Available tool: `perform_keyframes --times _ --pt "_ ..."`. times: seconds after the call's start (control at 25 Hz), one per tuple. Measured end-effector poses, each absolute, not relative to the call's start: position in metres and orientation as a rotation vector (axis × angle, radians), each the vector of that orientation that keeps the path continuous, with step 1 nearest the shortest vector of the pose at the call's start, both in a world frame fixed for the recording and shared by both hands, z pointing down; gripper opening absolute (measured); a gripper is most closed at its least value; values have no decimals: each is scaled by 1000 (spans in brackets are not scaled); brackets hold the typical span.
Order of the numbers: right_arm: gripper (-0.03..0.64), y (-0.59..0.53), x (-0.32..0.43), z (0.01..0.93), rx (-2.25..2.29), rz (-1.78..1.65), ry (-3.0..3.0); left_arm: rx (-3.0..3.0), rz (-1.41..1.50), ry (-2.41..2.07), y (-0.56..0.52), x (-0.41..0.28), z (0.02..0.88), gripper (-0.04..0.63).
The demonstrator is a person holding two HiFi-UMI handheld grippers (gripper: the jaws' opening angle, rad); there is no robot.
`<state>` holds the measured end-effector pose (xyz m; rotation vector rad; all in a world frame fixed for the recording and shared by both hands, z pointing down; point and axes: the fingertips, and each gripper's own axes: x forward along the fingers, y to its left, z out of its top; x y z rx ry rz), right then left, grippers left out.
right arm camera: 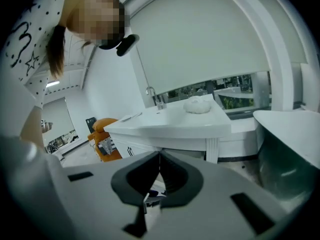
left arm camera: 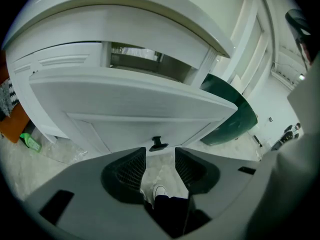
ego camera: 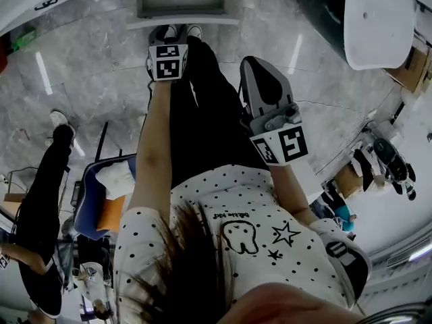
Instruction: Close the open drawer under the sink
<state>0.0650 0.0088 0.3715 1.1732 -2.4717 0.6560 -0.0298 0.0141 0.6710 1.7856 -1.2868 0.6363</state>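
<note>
The white cabinet's drawer (left arm camera: 135, 111) stands pulled out, and a small black handle (left arm camera: 158, 144) sits low on its front panel. My left gripper (left arm camera: 160, 155) is open just in front of that handle, apart from it, with only floor and a shoe showing between its dark pads. In the head view the drawer (ego camera: 181, 20) lies at the top, beyond the left gripper's marker cube (ego camera: 167, 61). My right gripper (ego camera: 255, 65) hangs to the right, away from the drawer. It is shut with nothing in it (right arm camera: 159, 155). Beyond it I see a sink counter (right arm camera: 172, 124) with a faucet (right arm camera: 157, 100).
A dark green curved panel (left arm camera: 232, 116) stands right of the cabinet. An orange object (left arm camera: 12, 124) and a green bottle (left arm camera: 30, 143) lie by its left foot. A blue chair (ego camera: 94, 201) and another person in black (ego camera: 40, 194) are at the left, a cardboard box (ego camera: 412, 66) at the right.
</note>
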Motion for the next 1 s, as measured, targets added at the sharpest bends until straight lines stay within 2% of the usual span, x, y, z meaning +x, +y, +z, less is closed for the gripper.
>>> perform_keyframes --times 1.0 --pt "14 11 75 427 1259 720 -2372 1794 636 -1418 -10 -26 697 149"
